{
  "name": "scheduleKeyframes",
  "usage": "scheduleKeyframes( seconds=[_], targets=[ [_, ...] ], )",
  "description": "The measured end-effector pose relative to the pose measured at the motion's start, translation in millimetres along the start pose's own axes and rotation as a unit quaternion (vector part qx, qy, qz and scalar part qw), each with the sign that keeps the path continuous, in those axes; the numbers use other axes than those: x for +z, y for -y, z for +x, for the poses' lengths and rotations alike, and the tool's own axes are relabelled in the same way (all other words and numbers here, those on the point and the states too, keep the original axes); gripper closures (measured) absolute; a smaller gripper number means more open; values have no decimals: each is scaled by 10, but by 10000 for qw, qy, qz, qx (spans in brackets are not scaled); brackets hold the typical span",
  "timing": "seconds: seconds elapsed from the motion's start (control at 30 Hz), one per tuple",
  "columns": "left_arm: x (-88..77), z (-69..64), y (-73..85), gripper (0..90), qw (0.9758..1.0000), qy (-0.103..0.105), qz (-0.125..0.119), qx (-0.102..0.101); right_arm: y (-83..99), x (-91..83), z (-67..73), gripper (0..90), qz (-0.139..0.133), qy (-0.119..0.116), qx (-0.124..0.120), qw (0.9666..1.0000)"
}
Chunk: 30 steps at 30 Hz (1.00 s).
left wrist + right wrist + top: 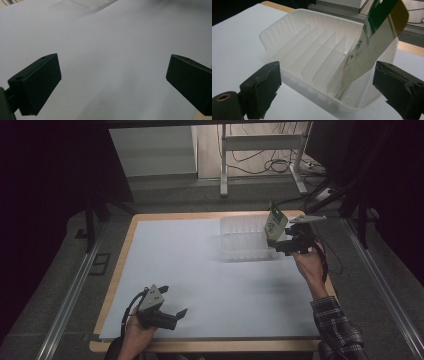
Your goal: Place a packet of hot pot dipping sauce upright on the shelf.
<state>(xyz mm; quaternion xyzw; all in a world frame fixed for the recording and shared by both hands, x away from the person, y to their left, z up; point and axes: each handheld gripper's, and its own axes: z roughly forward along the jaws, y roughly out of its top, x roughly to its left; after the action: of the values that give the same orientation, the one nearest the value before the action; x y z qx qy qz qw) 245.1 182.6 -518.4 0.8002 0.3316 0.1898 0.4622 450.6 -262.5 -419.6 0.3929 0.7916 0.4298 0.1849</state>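
Packet [372, 52] stands tilted in the end slot of the tray [287, 30], just ahead of the right claw [324, 90].

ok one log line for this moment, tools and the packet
left tool: open, low over white sheet | right tool: open, at slotted tray | packet: leaning in end slot, not gripped

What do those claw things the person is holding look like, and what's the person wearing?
Both are black. The left claw has two chunky wedge-shaped jaws, a grey three-cornered plate on top and a dark cable. The right claw looks the same. The person's right arm has a plaid sleeve.
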Motion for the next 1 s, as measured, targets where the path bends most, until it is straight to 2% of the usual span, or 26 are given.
scheduleKeyframes(
  seconds=[0.13,0.47,0.7,0.83,1.0],
  targets=[
    [2,-2,0,0,10000,4,4,-1,23,-32,6,84,17,9,-65,10000],
    [2,-7,-1,0,10000,9,4,4,110,-84,37,52,140,-255,-58,9996],
    [2,-8,-1,0,10000,15,1,4,176,-101,68,37,273,-359,-111,9989],
    [2,-8,-1,0,10000,18,0,7,209,-107,88,37,334,-528,-65,9980],
    [2,-9,-1,0,10000,22,-1,11,244,-104,115,28,380,-564,-106,9976]
  ],
)
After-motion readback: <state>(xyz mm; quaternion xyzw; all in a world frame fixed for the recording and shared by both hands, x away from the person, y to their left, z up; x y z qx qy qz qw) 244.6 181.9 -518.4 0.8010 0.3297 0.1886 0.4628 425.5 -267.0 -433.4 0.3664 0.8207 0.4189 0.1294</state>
